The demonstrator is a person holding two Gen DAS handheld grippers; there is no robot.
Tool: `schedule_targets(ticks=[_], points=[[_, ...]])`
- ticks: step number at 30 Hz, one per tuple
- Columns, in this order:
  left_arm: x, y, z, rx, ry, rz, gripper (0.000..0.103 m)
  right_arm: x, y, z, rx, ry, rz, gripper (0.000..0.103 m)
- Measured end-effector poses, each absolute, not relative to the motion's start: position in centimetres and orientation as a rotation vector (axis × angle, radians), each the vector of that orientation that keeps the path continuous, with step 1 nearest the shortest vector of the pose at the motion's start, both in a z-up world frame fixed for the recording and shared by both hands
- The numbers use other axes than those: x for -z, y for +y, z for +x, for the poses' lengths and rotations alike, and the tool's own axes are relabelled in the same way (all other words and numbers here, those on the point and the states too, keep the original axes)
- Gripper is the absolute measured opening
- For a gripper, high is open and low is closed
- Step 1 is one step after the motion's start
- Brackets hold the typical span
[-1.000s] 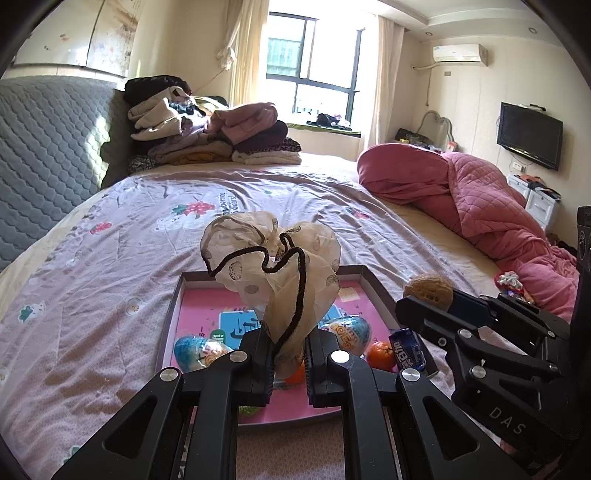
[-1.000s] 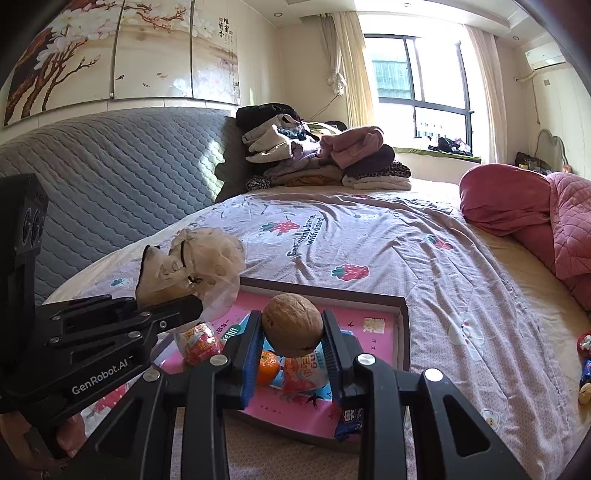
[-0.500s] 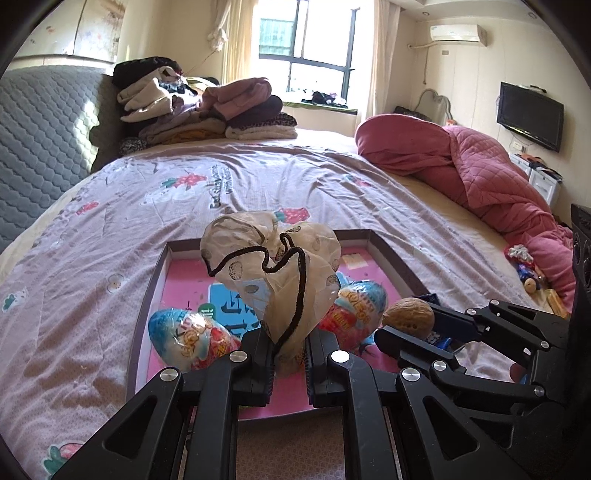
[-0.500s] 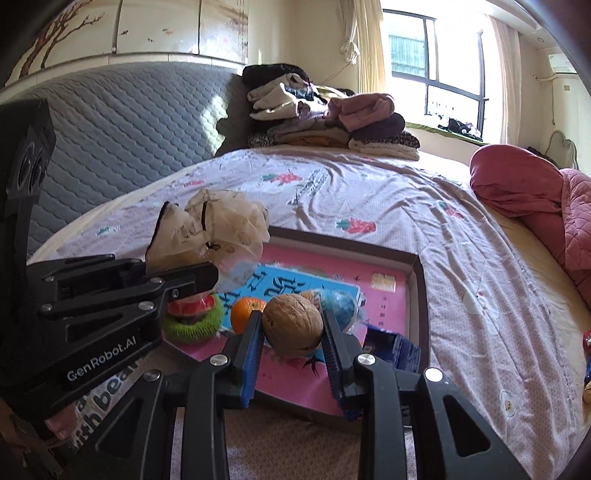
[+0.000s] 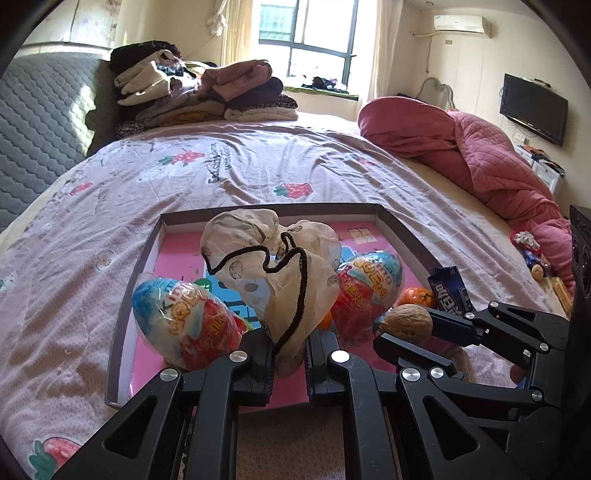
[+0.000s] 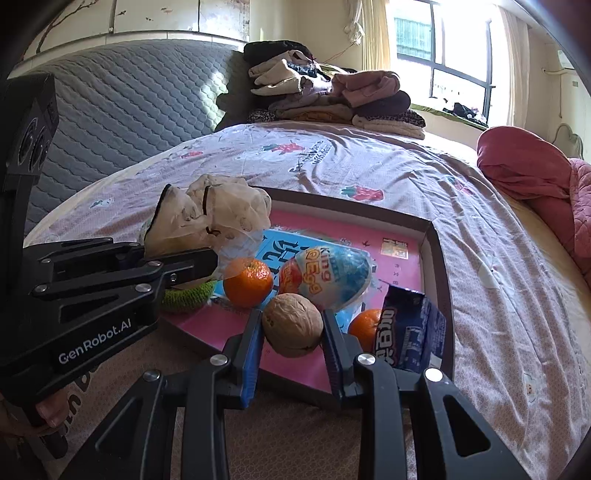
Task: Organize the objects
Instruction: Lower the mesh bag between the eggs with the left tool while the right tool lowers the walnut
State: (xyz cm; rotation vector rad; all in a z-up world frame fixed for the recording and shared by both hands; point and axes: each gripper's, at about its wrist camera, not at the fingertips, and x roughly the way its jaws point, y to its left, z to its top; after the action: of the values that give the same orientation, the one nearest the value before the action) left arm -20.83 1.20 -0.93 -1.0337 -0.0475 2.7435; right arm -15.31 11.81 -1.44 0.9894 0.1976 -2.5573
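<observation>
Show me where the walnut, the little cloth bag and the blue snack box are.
walnut (image 6: 293, 325), right wrist view, middle of its shell.
cloth bag (image 5: 280, 266), left wrist view, its gathered body.
blue snack box (image 6: 410, 334), right wrist view, its printed front.

Folded clothes (image 5: 207, 96), pink quilt (image 5: 461, 151), wall television (image 5: 533, 109), air conditioner (image 5: 462, 26).

A home bedroom, wide bed (image 5: 258, 166) with strawberry-print sheet, grey quilted headboard (image 5: 33, 122) at 10 o'clock, folded clothes (image 5: 199, 96) stacked at 11, sunlit curtained window (image 5: 310, 37) at 12, pink quilt (image 5: 480, 162), wall television (image 5: 533, 109) and air conditioner (image 5: 461, 25) towards 2.
</observation>
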Motion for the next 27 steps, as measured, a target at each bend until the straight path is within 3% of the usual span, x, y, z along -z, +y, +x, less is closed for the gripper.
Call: schedule_targets(ticks=[27], points=[[3.4, 1.2, -20.7, -2.688, -0.085, -1.148, 0.017, 2.4, 11.4, -16.2, 2.543, 0.186, 1.015, 0.031]])
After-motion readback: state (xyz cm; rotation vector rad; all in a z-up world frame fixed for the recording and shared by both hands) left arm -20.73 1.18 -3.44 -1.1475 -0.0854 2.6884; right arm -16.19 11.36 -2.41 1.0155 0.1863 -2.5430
